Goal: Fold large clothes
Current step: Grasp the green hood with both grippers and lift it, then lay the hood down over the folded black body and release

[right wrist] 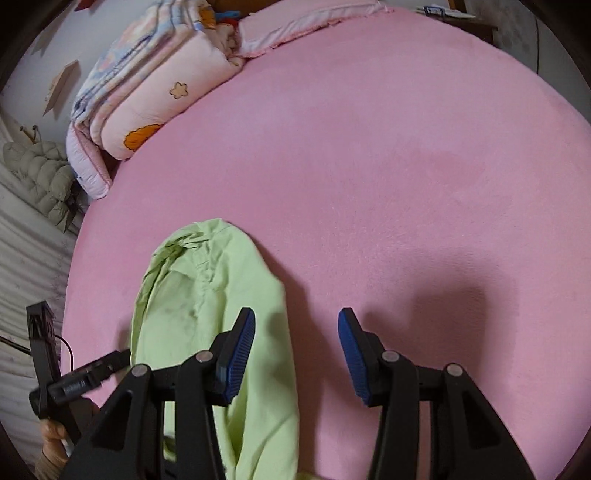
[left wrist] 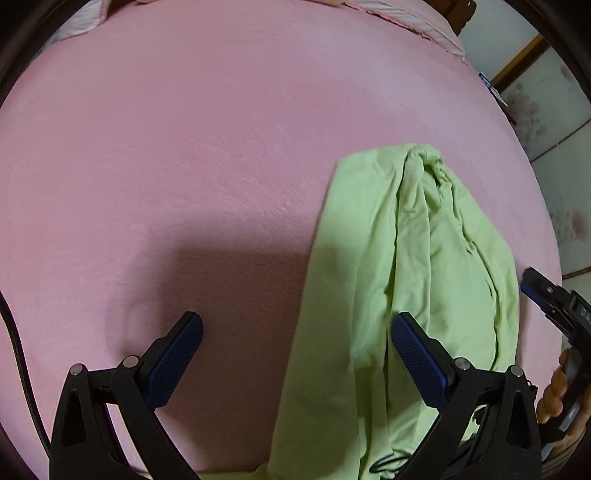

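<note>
A light green garment [left wrist: 402, 280] lies bunched in a long strip on the pink bed sheet [left wrist: 203, 147]. In the left wrist view it lies at lower right, under the right finger. My left gripper [left wrist: 295, 328] is open and empty above the sheet and the garment's left edge. In the right wrist view the garment [right wrist: 214, 295] lies at lower left, under the left finger. My right gripper [right wrist: 297, 328] is open and empty over its right edge and the sheet [right wrist: 369, 166]. Each gripper shows at the edge of the other's view: the right one [left wrist: 546, 295], the left one [right wrist: 66, 373].
A folded pink floral quilt [right wrist: 147, 85] and a pink pillow [right wrist: 306, 26] lie at the bed's far end. A grey padded item [right wrist: 44, 181] lies beside the bed on the left. A patterned wall panel [left wrist: 546, 110] stands beyond the bed's right edge.
</note>
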`<state>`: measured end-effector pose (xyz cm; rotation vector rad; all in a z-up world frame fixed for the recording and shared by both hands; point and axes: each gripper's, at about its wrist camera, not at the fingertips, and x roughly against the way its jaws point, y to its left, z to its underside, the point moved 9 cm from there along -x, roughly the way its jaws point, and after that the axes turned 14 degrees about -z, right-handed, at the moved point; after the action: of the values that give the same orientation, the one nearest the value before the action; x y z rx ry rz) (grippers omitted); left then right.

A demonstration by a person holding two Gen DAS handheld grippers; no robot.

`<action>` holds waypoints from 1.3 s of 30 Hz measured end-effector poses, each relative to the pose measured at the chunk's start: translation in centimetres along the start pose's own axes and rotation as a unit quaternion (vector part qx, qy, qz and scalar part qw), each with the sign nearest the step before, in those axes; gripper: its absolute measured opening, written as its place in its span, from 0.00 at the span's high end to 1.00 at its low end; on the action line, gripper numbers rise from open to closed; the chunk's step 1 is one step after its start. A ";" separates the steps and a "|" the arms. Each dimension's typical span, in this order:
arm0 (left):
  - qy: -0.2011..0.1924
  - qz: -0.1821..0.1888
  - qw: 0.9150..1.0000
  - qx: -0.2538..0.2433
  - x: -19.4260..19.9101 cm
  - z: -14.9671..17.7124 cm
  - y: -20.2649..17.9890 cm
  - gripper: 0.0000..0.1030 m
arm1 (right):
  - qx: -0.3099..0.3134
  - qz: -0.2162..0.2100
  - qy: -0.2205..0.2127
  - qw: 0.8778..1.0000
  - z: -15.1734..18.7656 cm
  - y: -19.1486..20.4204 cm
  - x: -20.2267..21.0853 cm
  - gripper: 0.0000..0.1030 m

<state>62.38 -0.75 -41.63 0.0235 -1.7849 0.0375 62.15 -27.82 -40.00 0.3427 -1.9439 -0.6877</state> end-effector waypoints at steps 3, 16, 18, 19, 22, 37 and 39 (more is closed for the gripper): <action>0.004 0.011 1.000 0.008 -0.4 0.1 -0.5 0.02 | -0.017 -0.022 0.019 0.999 0.2 0.0 -1.5 0.54; -0.160 0.053 0.986 0.016 11.3 2.2 -0.9 0.94 | 0.119 -0.081 -0.072 0.987 1.5 9.0 4.3 0.99; -0.204 0.077 0.976 0.013 14.9 3.9 -0.1 0.94 | 0.147 -0.110 -0.110 0.977 2.9 10.8 8.1 0.99; -0.232 0.088 0.969 0.007 17.0 5.5 0.4 0.94 | 0.171 -0.119 -0.127 0.970 4.3 11.8 10.4 0.99; -0.269 0.109 0.957 -0.011 20.0 10.3 1.5 0.94 | 0.226 -0.139 -0.156 0.952 9.2 12.8 15.2 0.98; -0.125 0.028 0.992 0.012 11.8 32.9 9.6 0.84 | 0.207 -0.018 -0.013 0.978 32.4 3.5 15.2 0.81; -0.118 0.016 0.993 0.017 12.7 33.9 10.2 0.79 | 0.199 -0.015 -0.012 0.980 33.4 3.5 16.1 0.81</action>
<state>26.20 8.24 -36.55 0.0241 -2.0218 0.0921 25.36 -22.73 -37.36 0.6115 -2.0999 -0.3156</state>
